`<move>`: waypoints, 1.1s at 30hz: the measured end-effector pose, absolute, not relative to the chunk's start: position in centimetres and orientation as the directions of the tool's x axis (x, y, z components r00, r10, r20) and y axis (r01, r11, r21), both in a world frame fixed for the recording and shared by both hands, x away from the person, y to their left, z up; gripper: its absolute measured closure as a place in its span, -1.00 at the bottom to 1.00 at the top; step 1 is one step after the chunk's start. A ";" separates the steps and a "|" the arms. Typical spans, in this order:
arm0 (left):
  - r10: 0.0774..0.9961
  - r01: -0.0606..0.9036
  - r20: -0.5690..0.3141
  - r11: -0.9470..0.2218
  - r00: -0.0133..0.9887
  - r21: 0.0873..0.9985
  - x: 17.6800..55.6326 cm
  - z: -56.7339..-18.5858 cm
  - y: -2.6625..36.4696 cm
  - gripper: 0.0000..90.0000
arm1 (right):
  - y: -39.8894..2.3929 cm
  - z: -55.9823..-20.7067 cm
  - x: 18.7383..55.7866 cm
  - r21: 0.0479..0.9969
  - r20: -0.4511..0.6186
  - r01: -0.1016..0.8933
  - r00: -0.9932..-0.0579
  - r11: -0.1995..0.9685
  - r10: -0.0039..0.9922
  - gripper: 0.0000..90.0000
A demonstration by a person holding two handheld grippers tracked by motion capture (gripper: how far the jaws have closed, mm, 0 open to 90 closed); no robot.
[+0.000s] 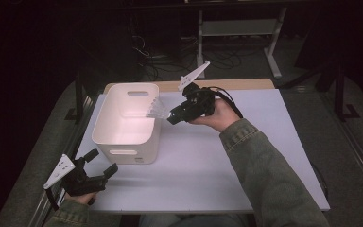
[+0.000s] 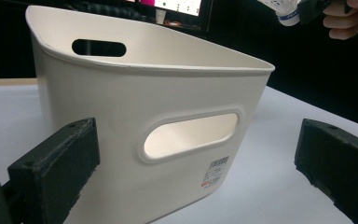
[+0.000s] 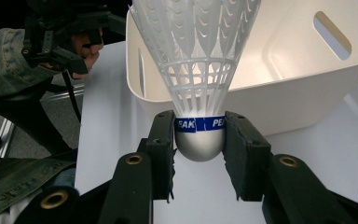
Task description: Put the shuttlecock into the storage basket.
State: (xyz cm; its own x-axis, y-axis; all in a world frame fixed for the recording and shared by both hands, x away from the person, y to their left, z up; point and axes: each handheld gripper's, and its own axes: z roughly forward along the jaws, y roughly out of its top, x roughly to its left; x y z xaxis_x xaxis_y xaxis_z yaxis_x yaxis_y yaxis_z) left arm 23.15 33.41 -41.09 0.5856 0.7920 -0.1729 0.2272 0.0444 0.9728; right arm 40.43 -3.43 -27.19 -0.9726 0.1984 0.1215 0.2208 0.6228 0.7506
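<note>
High view: the right tool (image 1: 172, 115) is held over the white surface (image 1: 246, 156), just beside the right-hand rim of a white bin (image 1: 127, 120), with the person's right hand (image 1: 215, 115) wrapped around its body. Clamped at its tip is a white shuttlecock (image 1: 158, 109), whose skirt reaches out over the rim and above the inside of the bin.

Right gripper view shows the grip closely: both black pads press on the shuttlecock's rounded cork base (image 3: 199, 142) at the blue band, one on each side, so the jaws are partly closed and fixed on it. The plastic skirt (image 3: 196, 46) fans away from the tool towards the bin (image 3: 279, 93) beyond.

Near the front-left corner of the surface, the left tool (image 1: 101, 163) rests in the person's left hand (image 1: 81, 196), pointing at the near end wall of the bin but apart from it. Left gripper view has its two pads (image 2: 58, 163) standing wide apart with nothing between them, the handle slot of the bin (image 2: 189, 135) straight ahead and a barcode label (image 2: 216, 170) below the slot.
</note>
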 end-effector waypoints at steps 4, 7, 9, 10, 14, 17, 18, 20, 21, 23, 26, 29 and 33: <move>0.791 0.233 -0.191 0.064 0.581 0.970 23.1 -41.1 33.3 -1.00 | -3.0 -26.9 40.4 0.752 0.124 0.222 -0.972 0.621 0.197 0.41; 0.791 0.233 -0.192 0.065 0.581 0.970 23.1 -41.1 33.3 -1.00 | -2.5 -26.9 40.6 0.750 0.110 0.207 -0.976 0.628 0.190 0.41; 0.793 0.234 -0.185 0.055 0.581 0.971 23.1 -41.1 33.3 -1.00 | -2.2 -26.8 40.6 0.750 0.113 0.207 -0.976 0.629 0.186 0.41; 0.792 0.234 -0.187 0.058 0.581 0.971 23.1 -41.1 33.3 -1.00 | -2.0 -26.7 40.5 0.746 0.118 0.213 -0.975 0.631 0.189 0.41; 0.791 0.231 -0.194 0.068 0.580 0.970 23.1 -41.1 33.3 -1.00 | -1.3 -26.7 40.7 0.746 0.118 0.208 -0.976 0.632 0.182 0.41; 0.787 0.226 -0.207 0.088 0.581 0.970 23.1 -41.1 33.1 -1.00 | -0.8 -26.6 40.8 0.746 0.117 0.200 -0.978 0.635 0.171 0.41; 0.789 0.229 -0.200 0.077 0.581 0.970 23.0 -41.1 33.2 -1.00 | -0.6 -26.6 40.8 0.749 0.112 0.194 -0.979 0.634 0.169 0.41; 0.789 0.229 -0.192 0.067 0.583 0.971 23.0 -41.1 33.3 -1.00 | -0.4 -26.5 40.8 0.755 0.122 0.198 -0.979 0.625 0.162 0.41; 0.790 0.228 -0.187 0.061 0.584 0.972 23.0 -41.1 33.4 -1.00 | -0.3 -26.4 40.8 0.757 0.118 0.195 -0.979 0.624 0.163 0.41; 0.789 0.227 -0.188 0.063 0.584 0.972 23.0 -41.1 33.4 -1.00 | 0.1 -26.3 40.8 0.756 0.121 0.195 -0.980 0.624 0.161 0.41; 0.790 0.227 -0.187 0.063 0.584 0.972 23.0 -41.1 33.3 -1.00 | 0.7 -26.2 40.9 0.760 0.122 0.194 -0.980 0.621 0.157 0.41; 0.790 0.227 -0.188 0.063 0.583 0.972 23.0 -41.1 33.4 -1.00 | 1.3 -26.3 40.8 0.754 0.125 0.196 -0.980 0.627 0.157 0.41; 0.790 0.224 -0.184 0.061 0.585 0.973 23.0 -41.1 33.4 -1.00 | 2.1 -26.4 40.9 0.756 0.129 0.193 -0.981 0.625 0.147 0.41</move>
